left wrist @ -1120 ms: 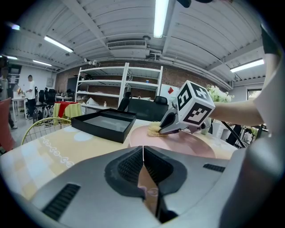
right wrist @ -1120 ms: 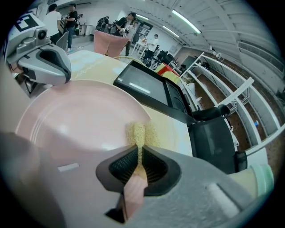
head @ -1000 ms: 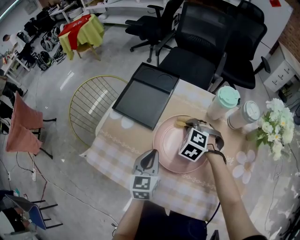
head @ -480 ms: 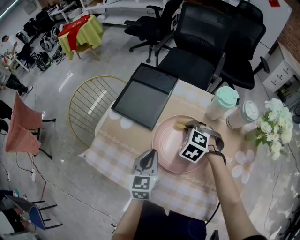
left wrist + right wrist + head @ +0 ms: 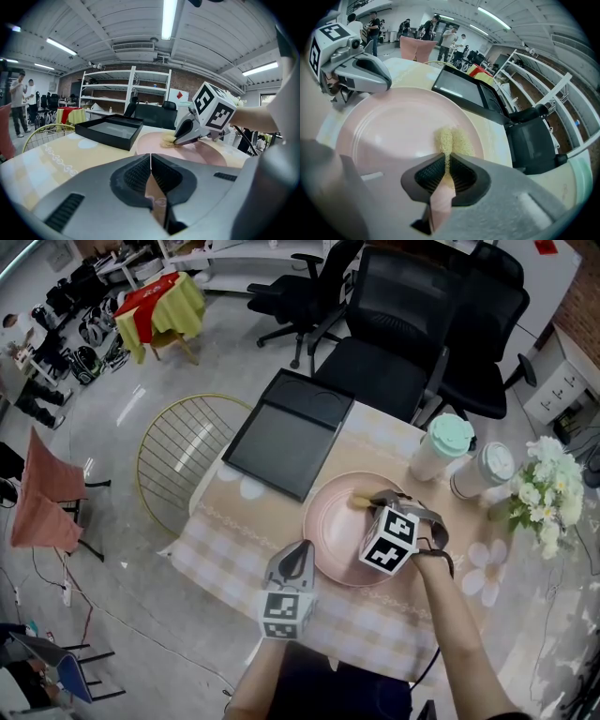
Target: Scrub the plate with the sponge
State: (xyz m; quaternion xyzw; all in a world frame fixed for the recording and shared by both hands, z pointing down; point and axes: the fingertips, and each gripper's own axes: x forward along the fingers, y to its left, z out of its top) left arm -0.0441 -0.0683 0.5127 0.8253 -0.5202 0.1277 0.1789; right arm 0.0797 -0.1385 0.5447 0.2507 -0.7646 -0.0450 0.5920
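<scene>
Head view: pink plate sits mid-tabletop, nearer the right edge. Right gripper is over the plate's far part with the yellow sponge. Left gripper is just beside the plate's near-left rim.
Left gripper view: jaws pressed together, nothing between.
Right gripper view: jaws pinching the sponge, which touches the plate.

The plate lies on the table, with the sponge on it. The tray is behind it on the left, and two cups stand at its right.
</scene>
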